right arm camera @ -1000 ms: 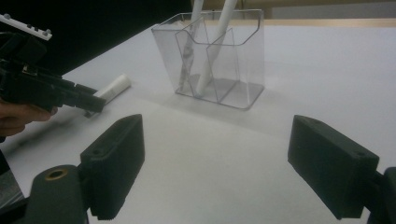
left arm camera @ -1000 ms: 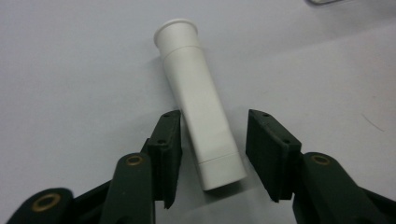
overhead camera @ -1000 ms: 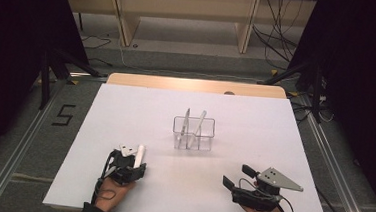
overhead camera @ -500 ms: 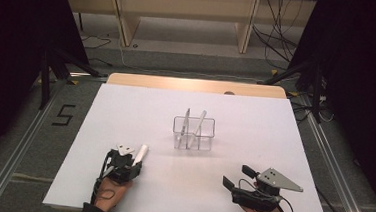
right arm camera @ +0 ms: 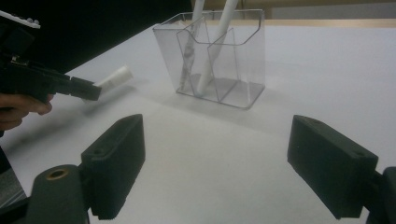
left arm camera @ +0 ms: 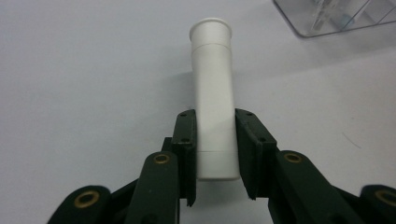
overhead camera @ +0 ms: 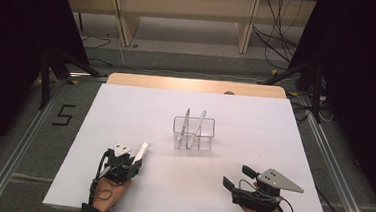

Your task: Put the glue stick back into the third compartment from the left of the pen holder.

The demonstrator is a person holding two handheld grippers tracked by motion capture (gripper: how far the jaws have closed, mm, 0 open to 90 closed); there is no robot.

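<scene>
A white plastic tube (left arm camera: 214,93) lies on the white table, its flared end pointing away from my left gripper (left arm camera: 215,135). Both jaws press on its sides; they have just been closing with the tube between them. From above, the tube (overhead camera: 142,150) sticks out toward the upper right of the left gripper (overhead camera: 133,160) at the front left. My right gripper (overhead camera: 236,175) rests at the front right, open with nothing between its pads (right arm camera: 116,154). A clear compartmented holder (overhead camera: 206,123) stands mid-table with two white tubes (overhead camera: 200,120) leaning in it.
The white table top (overhead camera: 273,142) has a wooden strip along its far edge. In the right gripper view, the holder (right arm camera: 243,56) stands ahead, and the left gripper (right arm camera: 70,86) with its tube (right arm camera: 114,78) is at the left. Black stands and cables lie on the floor beyond.
The left jaws have closed onto the white tube, which now angles slightly more to the right. Neither hand has shifted, and the right gripper looks the same.
</scene>
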